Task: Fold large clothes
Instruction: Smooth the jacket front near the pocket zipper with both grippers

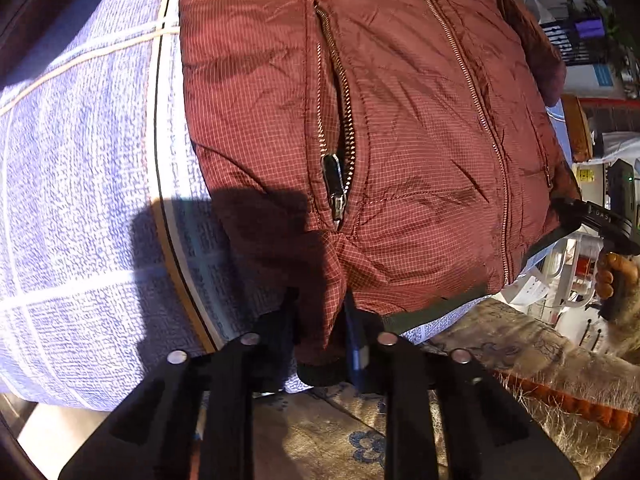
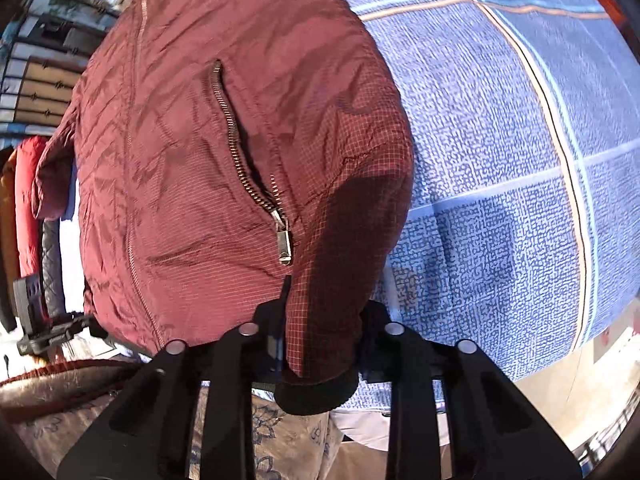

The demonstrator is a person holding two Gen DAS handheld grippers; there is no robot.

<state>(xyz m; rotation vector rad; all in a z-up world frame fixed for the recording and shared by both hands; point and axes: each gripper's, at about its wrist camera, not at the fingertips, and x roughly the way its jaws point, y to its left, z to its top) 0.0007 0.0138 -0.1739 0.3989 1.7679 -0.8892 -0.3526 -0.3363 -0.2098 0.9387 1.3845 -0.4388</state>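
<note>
Both jaw pairs are clamped on the hem of the jacket (image 1: 400,120), which lies front-up on the bed (image 1: 80,200): left gripper (image 1: 320,340) at one bottom corner, right gripper (image 2: 320,344) at the other. Lifting both corners evenly should keep the fold square; each pocket zip (image 2: 248,168) should stay flat.

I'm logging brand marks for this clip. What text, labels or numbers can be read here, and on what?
"DAS": white letters on the right gripper, seen from the left wrist; possibly cut off.
Yellow sign in the background: too small to read.
Red jacket, blue bedsheet: no text.
</note>
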